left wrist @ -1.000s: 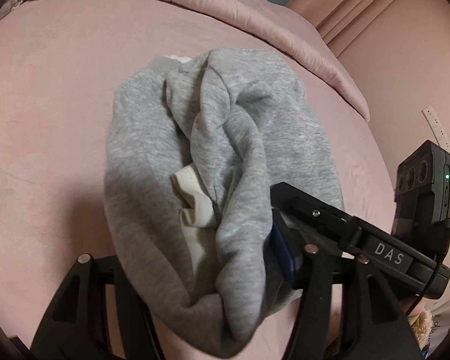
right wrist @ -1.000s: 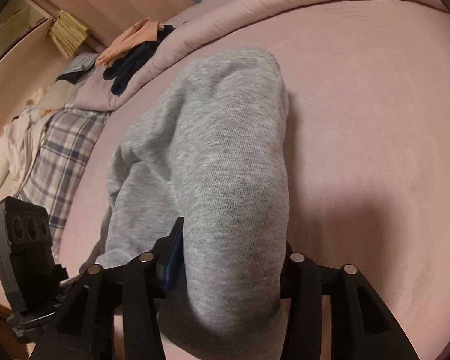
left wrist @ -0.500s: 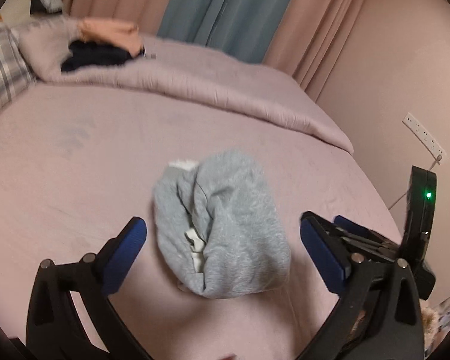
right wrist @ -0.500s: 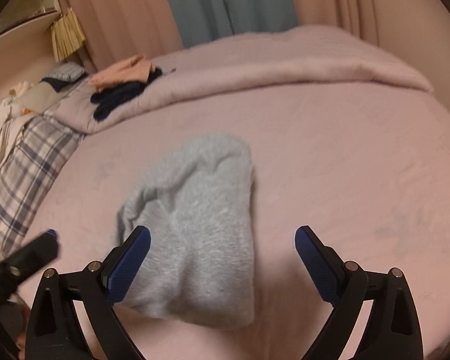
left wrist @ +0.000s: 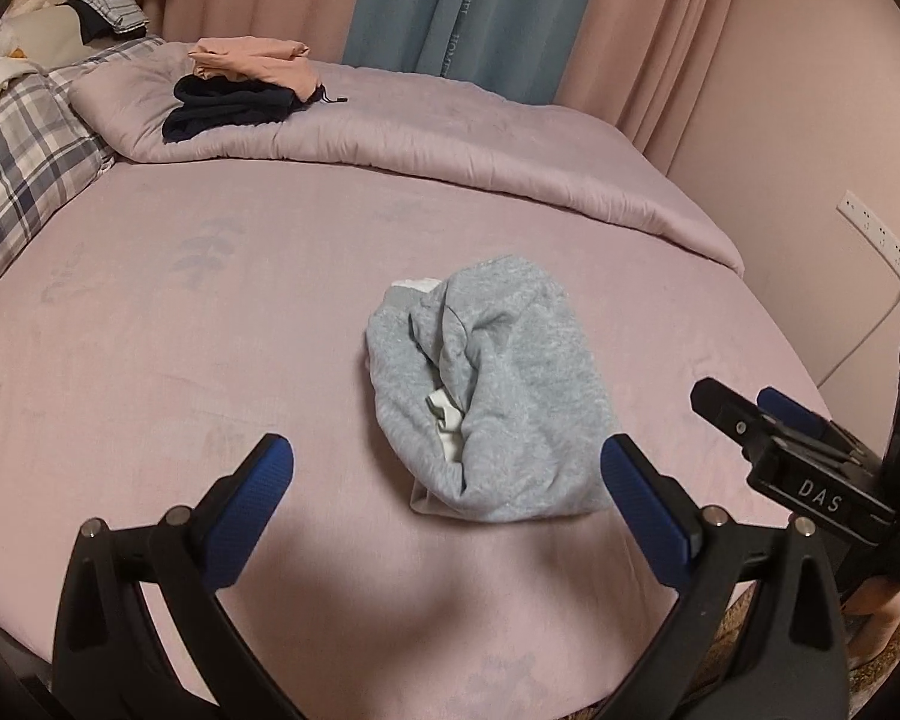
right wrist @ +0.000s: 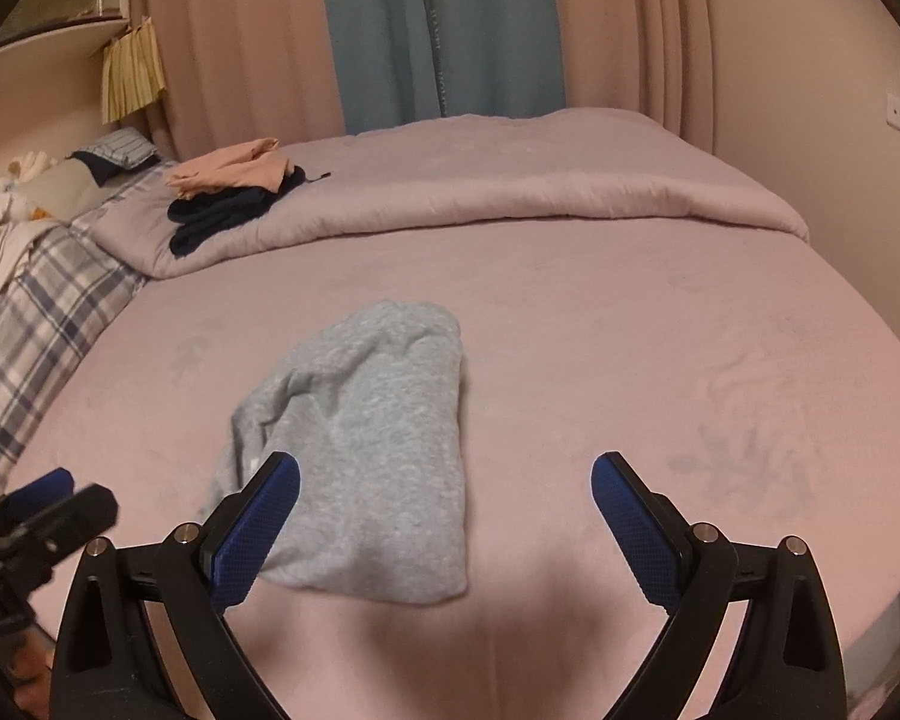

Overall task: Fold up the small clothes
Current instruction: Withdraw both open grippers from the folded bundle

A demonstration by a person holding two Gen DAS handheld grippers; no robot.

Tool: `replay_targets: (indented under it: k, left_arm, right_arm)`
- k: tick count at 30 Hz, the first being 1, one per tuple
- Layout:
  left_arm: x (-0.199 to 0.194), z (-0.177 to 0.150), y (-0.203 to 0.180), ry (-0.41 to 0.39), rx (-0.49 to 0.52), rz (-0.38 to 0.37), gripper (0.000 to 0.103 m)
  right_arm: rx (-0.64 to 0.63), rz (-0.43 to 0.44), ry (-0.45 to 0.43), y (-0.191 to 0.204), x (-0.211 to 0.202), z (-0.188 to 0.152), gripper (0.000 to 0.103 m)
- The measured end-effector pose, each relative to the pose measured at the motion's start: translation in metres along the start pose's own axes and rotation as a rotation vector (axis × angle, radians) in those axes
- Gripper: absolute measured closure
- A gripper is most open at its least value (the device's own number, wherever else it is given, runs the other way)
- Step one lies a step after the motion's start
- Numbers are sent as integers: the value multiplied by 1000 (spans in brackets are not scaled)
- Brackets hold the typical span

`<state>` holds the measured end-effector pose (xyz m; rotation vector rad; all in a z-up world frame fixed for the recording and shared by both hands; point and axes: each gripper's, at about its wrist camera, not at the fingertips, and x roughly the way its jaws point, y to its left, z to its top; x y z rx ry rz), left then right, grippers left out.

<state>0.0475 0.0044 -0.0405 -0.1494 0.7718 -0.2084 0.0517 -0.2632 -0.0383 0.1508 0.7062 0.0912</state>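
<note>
the folded grey garment [left wrist: 498, 384] lies on the bed [left wrist: 210, 324], just beyond the left gripper [left wrist: 444, 498] and right gripper [right wrist: 444, 510], both spread wide and holding nothing.

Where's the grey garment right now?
The grey garment lies bundled mid-bed on the pink sheet, centre in both wrist views, free of the open left gripper and right gripper, well short of the rolled duvet.
</note>
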Motion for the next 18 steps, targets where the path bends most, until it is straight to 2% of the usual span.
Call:
replay_targets:
  k: [18]
  left_arm:
    - [-7,-7,3,9,-10,7,1]
  right_arm:
    - [-31,-16,-10,13,-11,-11,6]
